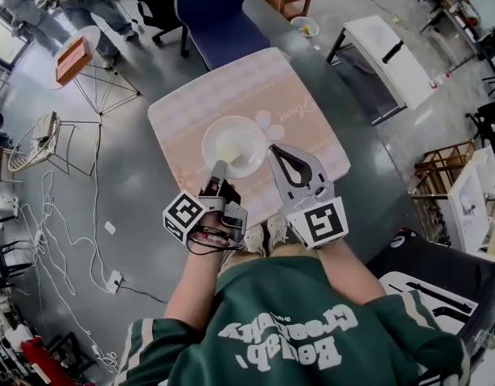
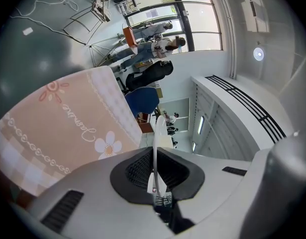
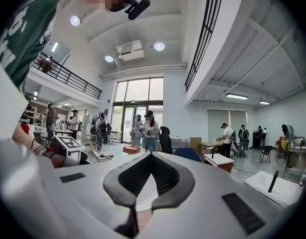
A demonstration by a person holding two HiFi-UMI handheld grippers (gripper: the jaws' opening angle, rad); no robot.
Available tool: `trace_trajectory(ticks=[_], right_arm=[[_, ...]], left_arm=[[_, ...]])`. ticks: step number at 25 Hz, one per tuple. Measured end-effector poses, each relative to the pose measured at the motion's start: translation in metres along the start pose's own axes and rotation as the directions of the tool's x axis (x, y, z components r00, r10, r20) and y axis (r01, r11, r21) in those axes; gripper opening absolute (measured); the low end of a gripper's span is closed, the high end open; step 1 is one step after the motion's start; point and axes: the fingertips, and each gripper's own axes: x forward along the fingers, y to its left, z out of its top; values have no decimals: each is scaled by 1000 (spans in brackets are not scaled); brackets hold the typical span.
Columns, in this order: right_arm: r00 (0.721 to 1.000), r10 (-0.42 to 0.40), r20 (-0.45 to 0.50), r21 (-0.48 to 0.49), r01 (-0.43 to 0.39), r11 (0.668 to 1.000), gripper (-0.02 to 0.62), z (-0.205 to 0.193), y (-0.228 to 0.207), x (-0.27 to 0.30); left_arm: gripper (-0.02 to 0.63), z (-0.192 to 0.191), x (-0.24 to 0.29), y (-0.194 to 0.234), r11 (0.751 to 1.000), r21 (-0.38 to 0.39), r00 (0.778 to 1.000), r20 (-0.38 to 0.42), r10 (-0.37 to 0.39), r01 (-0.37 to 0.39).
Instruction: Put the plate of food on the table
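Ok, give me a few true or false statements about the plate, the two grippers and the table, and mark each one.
1. The left gripper's fingers are shut on the rim of the plate. True.
2. The right gripper grips the plate as well. False: its fingers are shut on nothing, beside the plate's right edge.
3. The tablecloth is pink with a flower print. True.
4. A red chair stands behind it. False: the chair is blue.
5. The plate is bare. False: some pale yellow food lies in it.
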Motion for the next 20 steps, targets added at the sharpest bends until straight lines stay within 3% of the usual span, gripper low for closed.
trace_trajectory(ticks=[12, 20], right_arm=[[1000, 23, 7, -15, -23, 1000, 14, -2, -10, 13], [998, 45, -32, -4, -45, 999, 14, -25, -26, 26]], left_arm=[[25, -2, 4, 6, 1000, -6, 1000, 3, 4, -4], [25, 1, 27, 37, 999, -22, 999, 19, 41, -41]])
